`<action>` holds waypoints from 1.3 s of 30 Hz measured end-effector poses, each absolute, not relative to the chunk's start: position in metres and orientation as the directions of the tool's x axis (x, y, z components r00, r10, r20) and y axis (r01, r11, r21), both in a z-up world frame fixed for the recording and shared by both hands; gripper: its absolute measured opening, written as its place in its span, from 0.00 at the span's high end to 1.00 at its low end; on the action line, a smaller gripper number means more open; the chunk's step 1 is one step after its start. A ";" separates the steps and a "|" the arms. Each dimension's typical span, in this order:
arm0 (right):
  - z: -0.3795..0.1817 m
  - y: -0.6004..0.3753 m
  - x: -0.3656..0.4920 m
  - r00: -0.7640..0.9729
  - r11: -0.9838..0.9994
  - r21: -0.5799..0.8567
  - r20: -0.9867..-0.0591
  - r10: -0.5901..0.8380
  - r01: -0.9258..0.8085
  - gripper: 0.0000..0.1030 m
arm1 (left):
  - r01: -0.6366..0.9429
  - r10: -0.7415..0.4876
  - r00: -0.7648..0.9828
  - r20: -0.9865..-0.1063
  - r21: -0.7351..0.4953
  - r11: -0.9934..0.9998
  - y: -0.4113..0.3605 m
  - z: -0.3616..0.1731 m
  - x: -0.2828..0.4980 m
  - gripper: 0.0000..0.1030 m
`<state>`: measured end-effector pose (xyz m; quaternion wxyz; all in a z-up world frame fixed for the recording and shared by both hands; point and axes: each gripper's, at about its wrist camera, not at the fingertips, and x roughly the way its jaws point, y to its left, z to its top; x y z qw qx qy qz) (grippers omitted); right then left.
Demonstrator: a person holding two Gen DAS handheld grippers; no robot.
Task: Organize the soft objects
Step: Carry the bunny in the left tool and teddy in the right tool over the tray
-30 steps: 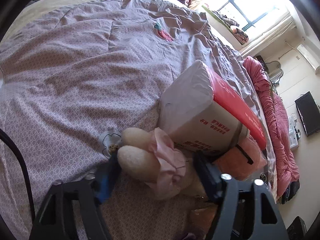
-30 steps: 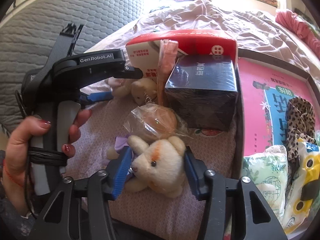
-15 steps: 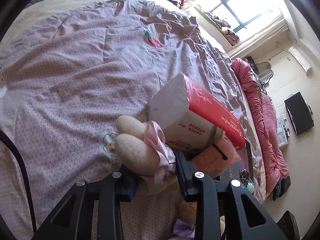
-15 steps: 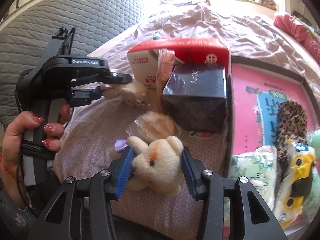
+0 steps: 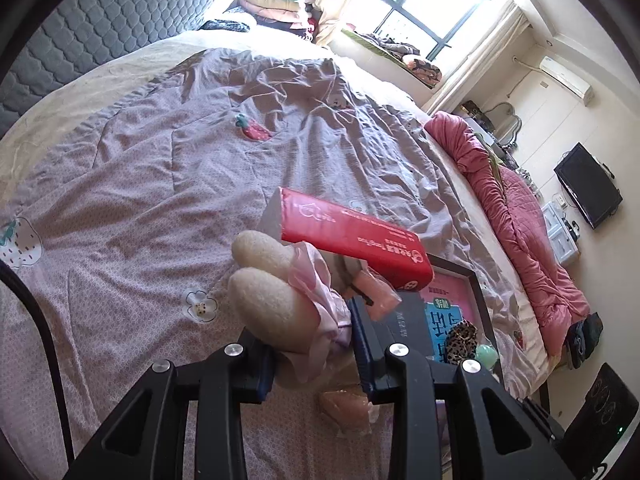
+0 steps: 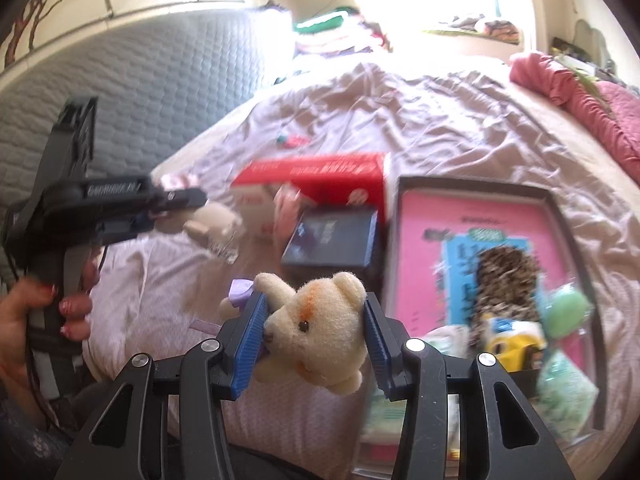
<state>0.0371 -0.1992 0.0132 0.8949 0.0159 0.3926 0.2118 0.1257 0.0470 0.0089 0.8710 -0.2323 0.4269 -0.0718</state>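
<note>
My left gripper (image 5: 312, 354) is shut on a cream plush toy in a pink dress (image 5: 276, 300) and holds it above the purple quilt (image 5: 160, 184). It also shows in the right wrist view (image 6: 172, 208), with the plush (image 6: 214, 226) hanging from it. My right gripper (image 6: 314, 338) is shut on a cream teddy bear (image 6: 316, 332), lifted above the bed.
A red-and-white tissue pack (image 5: 352, 240) and a dark box (image 6: 330, 242) lie on the quilt. A black-rimmed tray (image 6: 476, 188) holds a pink book, a leopard-print item and wrapped packets. A wrapped bun (image 5: 348, 404) lies below the left gripper. A pink duvet (image 5: 528, 240) lies along the right edge.
Both grippers have risen off the quilt with their plush toys. The left gripper closed on its plush and lifted it; the wrapped bun stayed on the bed.
</note>
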 end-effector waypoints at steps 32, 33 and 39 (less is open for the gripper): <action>0.087 -0.283 0.012 0.799 0.968 0.164 -0.547 0.250 -0.190 0.52 | 0.221 -0.399 0.603 -0.691 -0.335 0.916 -0.085 0.052 0.076 0.68; 0.088 -0.286 0.011 0.802 0.969 0.167 -0.544 0.246 -0.184 0.52 | 0.227 -0.399 0.601 -0.692 -0.331 0.916 -0.089 0.052 0.074 0.68; 0.089 -0.305 0.009 0.816 0.972 0.183 -0.533 0.225 -0.148 0.52 | 0.245 -0.399 0.589 -0.703 -0.315 0.917 -0.102 0.049 0.073 0.68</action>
